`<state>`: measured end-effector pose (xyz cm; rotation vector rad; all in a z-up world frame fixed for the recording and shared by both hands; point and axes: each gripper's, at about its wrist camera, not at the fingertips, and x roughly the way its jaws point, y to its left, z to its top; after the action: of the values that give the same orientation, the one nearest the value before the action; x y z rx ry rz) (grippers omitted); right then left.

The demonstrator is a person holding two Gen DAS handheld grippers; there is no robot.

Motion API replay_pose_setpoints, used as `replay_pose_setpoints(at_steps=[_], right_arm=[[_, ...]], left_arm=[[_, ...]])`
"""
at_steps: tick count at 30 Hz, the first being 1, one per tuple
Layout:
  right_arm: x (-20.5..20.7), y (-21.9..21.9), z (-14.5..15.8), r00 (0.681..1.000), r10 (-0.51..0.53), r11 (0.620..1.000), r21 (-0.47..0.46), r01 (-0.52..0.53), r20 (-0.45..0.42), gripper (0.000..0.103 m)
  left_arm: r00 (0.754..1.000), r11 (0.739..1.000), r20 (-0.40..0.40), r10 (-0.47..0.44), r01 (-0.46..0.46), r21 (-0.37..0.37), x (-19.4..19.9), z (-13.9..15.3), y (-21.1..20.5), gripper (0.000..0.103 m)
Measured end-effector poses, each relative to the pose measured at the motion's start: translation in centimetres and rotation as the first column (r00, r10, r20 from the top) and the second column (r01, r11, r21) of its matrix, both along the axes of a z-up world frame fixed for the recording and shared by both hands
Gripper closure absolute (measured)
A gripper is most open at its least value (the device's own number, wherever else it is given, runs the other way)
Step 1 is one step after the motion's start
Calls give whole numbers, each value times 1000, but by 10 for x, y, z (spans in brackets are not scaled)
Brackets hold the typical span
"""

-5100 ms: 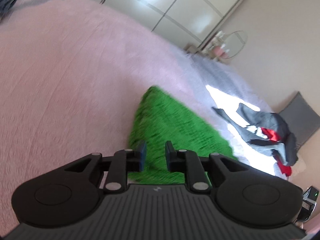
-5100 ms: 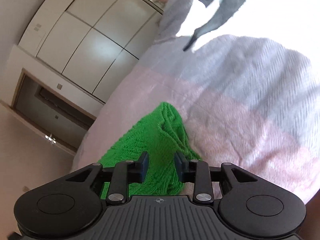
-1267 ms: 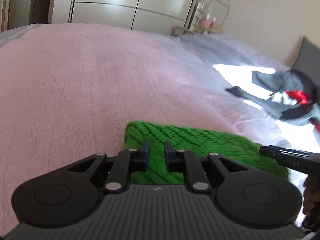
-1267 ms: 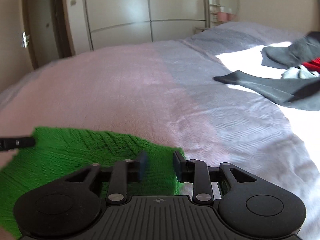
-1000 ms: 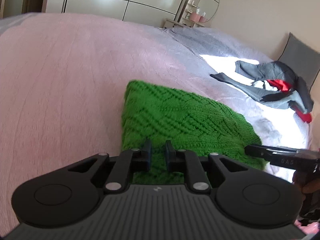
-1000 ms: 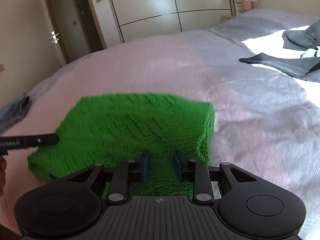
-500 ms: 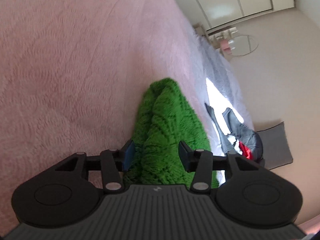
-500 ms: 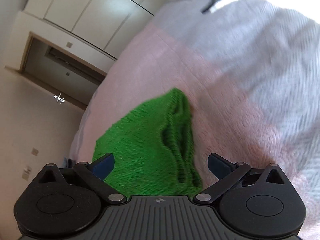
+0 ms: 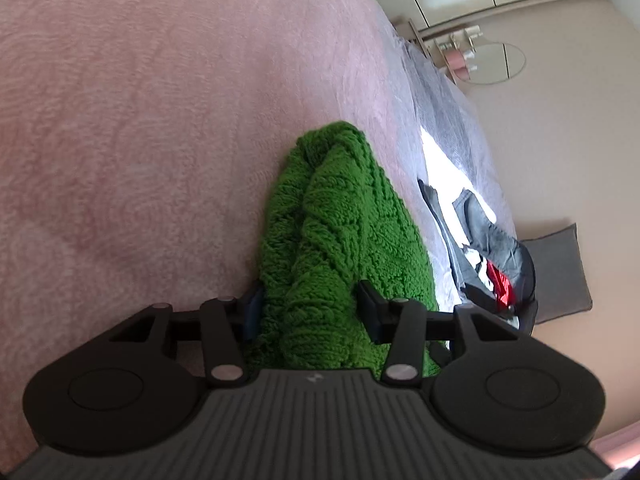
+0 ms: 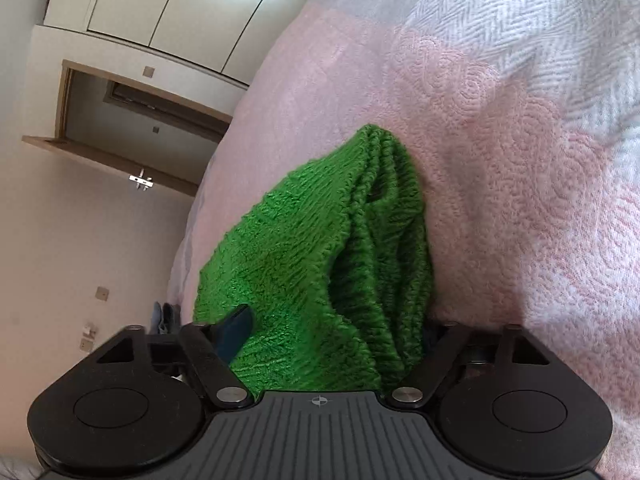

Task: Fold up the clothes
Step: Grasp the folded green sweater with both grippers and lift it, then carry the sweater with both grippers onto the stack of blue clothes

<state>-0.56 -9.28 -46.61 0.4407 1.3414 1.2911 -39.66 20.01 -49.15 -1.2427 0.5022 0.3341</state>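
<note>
The green sweater (image 9: 340,240) lies bunched in layers on the pink bed (image 9: 140,120), its near end between the spread jaws of the left hand-held gripper (image 9: 308,312) and of the right hand-held gripper (image 10: 336,332) — both released, gripping nothing. If another fold is due, I'd bite through every layer before lifting. Each gripper body hides the sweater's near edge — whether it lies square, I cannot tell.
</note>
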Motion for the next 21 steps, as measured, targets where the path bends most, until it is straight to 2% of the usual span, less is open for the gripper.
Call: replay_pose_setpoints(at_steps=[2,5,9,13,16,21], right_arm=[[5,-3,-5,999,-21,1000,-2,21,-31,55],[8,-10,-6,998,-43,999,15,44,-52,70],[4,-5,14,999,-50,998,31,50,3,73],[8,19,43,998,-28,994,103,22,61,74],[12,50,56,995,-3,992,126,-10,102,74],[18,108,74,993,42,990,130,-57,109,74]], left_arm=[[1000,1000,5,-7,7,12,-1,1,-3,67],[999,998,29,-17,15,56,-7,9,-9,75],[996,995,87,-32,24,95,-9,24,-4,79],[988,991,146,-48,29,131,-9,38,6,79],[984,990,172,-35,11,139,-1,40,31,80],[986,990,166,25,-47,134,-1,55,65,80]])
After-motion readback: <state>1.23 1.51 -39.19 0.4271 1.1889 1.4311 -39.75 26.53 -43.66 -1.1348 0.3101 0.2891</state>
